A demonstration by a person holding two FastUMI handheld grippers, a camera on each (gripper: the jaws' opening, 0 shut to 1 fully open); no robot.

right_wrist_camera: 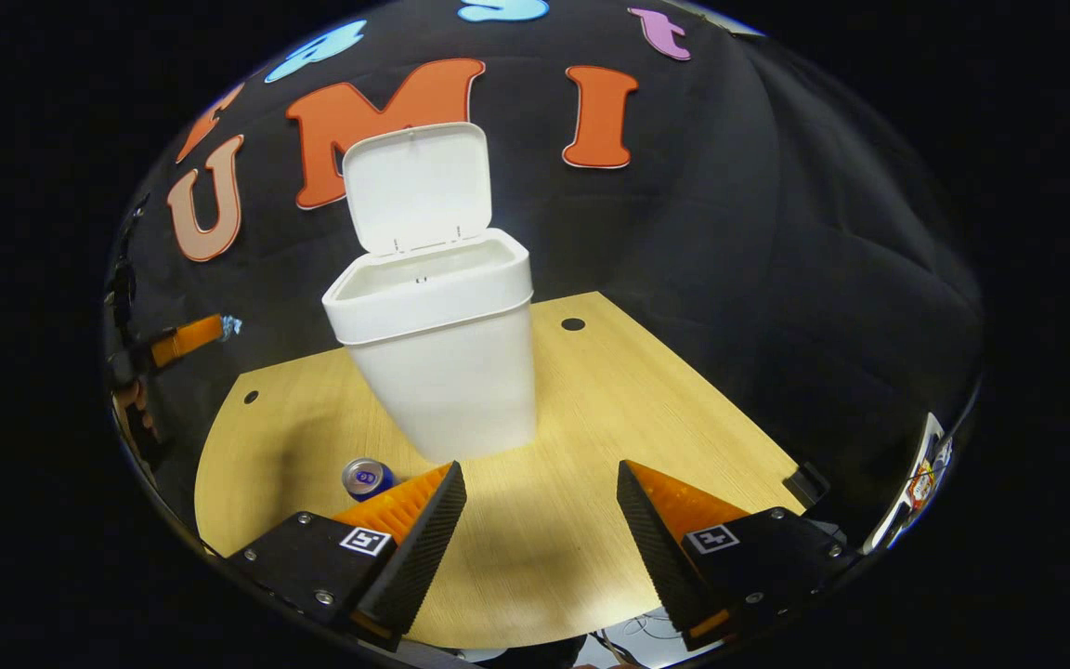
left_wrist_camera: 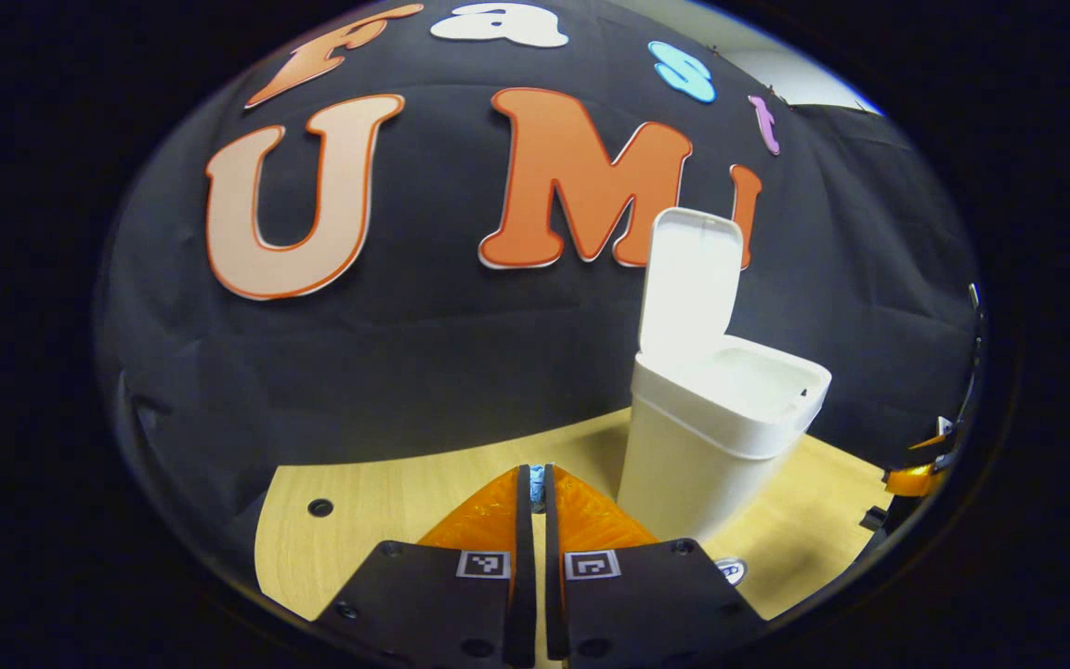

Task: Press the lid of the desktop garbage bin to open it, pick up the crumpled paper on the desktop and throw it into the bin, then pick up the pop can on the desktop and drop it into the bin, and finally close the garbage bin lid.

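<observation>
The white plastic desktop garbage bin (right_wrist_camera: pixel 442 353) stands upright on the pale wood-grain worktop (right_wrist_camera: pixel 646 409), its hinged lid (right_wrist_camera: pixel 416 186) swung up and standing nearly vertical at the back, so the mouth is open.

In the right gripper view, the right gripper (right_wrist_camera: pixel 541 483) hangs above the worktop with its jaws spread wide and nothing between them. The bin sits ahead of those jaws, slightly toward the left one. The blue pop can (right_wrist_camera: pixel 366 478) lies on its side on the worktop just beside the left jaw, its silver end facing the camera, near the foot of the bin.

In the left gripper view, the left gripper (left_wrist_camera: pixel 537 483) has its jaws pressed almost together; a small pale-blue scrap shows between the tips, but whether it is the crumpled paper being pinched cannot be told. The bin stands ahead and to the right of these jaws. The right gripper view also shows the left gripper far off to the left, held above the worktop's edge, with the same pale scrap at its tip.
</observation>
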